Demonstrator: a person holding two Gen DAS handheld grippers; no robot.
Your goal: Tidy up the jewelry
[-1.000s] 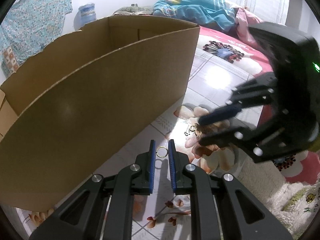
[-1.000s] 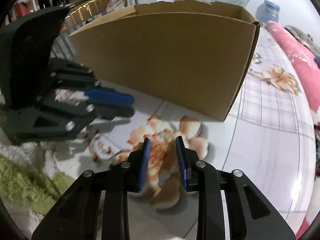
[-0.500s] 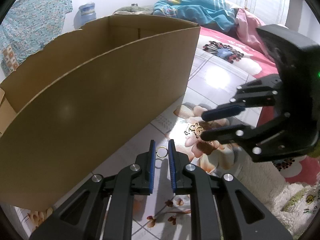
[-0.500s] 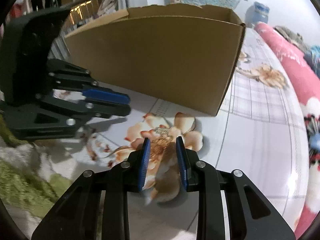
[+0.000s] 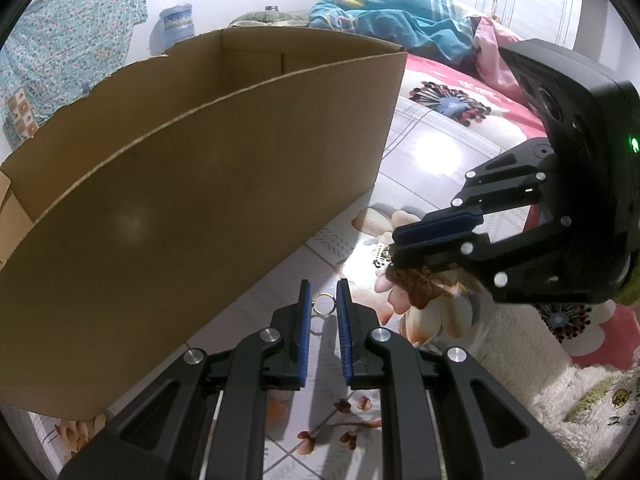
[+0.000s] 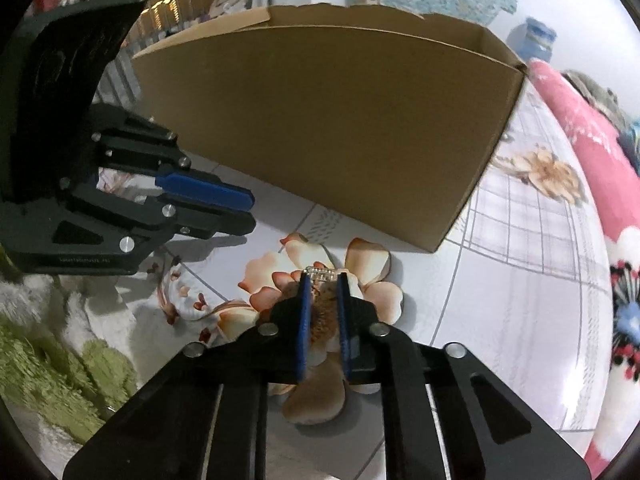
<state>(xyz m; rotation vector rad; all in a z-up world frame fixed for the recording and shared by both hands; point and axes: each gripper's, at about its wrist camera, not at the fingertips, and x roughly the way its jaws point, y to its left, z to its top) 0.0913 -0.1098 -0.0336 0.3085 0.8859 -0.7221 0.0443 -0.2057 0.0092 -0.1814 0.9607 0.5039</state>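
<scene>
The right hand-held gripper (image 6: 321, 280) has dropped onto the little silver charm (image 6: 320, 273) it was hovering over a second ago, and its blue pads, then standing well apart, are closing on it now. In its own view the charm sits right at the fingertips, just below centre, on the orange flower printed on the sheet (image 6: 520, 280). In the left view it shows at centre right, poking out from the tips.

The left hand-held gripper (image 5: 323, 292) has not stirred. Its pads are nearly together and pinch a thin gold ring (image 5: 322, 304) at lower centre of its view, the ring standing on edge between them.

Both pieces look feather-light, hard and slick. The ring is stiff and seems best taken across its band, as it is. The charm looks fiddly, with small links or stones, so I'd guess a pinch across its widest part is safest; a tip-only hold could let it slip or flick away, and I can't tell yet how firmly it is caught.

Behind both stands the open box (image 5: 200, 200), filling the upper left of the left view, near the jewelry. A fluffy rug (image 6: 60, 360) lies at the lower left of the right view.
</scene>
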